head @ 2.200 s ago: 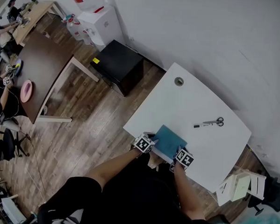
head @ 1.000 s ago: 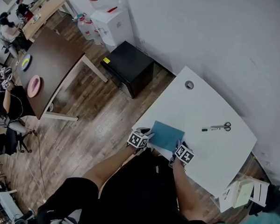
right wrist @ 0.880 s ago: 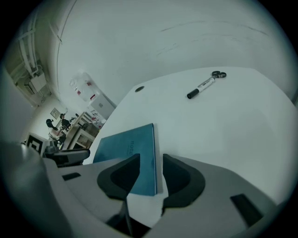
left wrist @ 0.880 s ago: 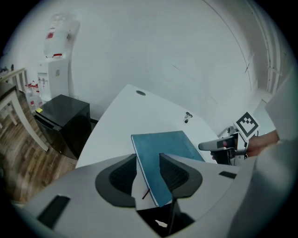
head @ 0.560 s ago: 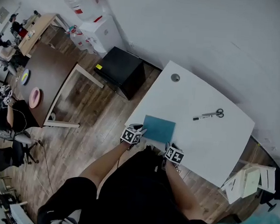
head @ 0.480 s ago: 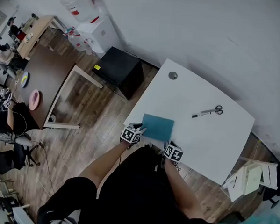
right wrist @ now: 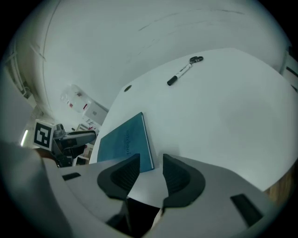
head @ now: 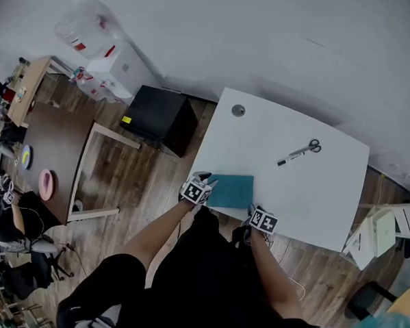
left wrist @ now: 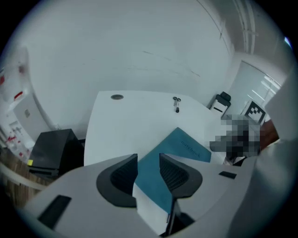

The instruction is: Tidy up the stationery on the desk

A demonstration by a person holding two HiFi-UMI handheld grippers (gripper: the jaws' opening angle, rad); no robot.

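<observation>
We are looking steeply down on a wood floor (head: 142, 184) and a white desk (head: 313, 193) that is standing against a pale wall. A black cabinet (head: 159, 115) is sitting on the floor just beside the desk's left end, and a brown table (head: 55, 152) is standing well apart, farther left.

From the bottom of the head view, the person's two bare forearms are stretching forward to the desk's near edge. The left arm (head: 157, 233) is angling in from the left, and the right arm (head: 276, 277) is running almost straight up the frame. Both are tipping their tools downward toward the desktop.

A teal notebook (head: 231, 191) is lying closed and flat at the near left part of the desk, between the two tools.

The left gripper (left wrist: 148, 161) is sitting at the notebook's left end. Its jaws are standing wide apart, and a corner of the notebook is showing in the gap between them. The pads are not pressing on the cover.

The right gripper (right wrist: 151, 160) is hovering at the near edge, just beside the notebook's right corner. Its jaws are also standing apart, with only bare desk between them, so it is holding nothing.

Far across the desk, well apart from the notebook, a black and white marker (head: 291, 156) and a pair of scissors (head: 313, 145) are lying end to end. A small round cap (head: 238, 110) is sitting in the far left corner.
</observation>
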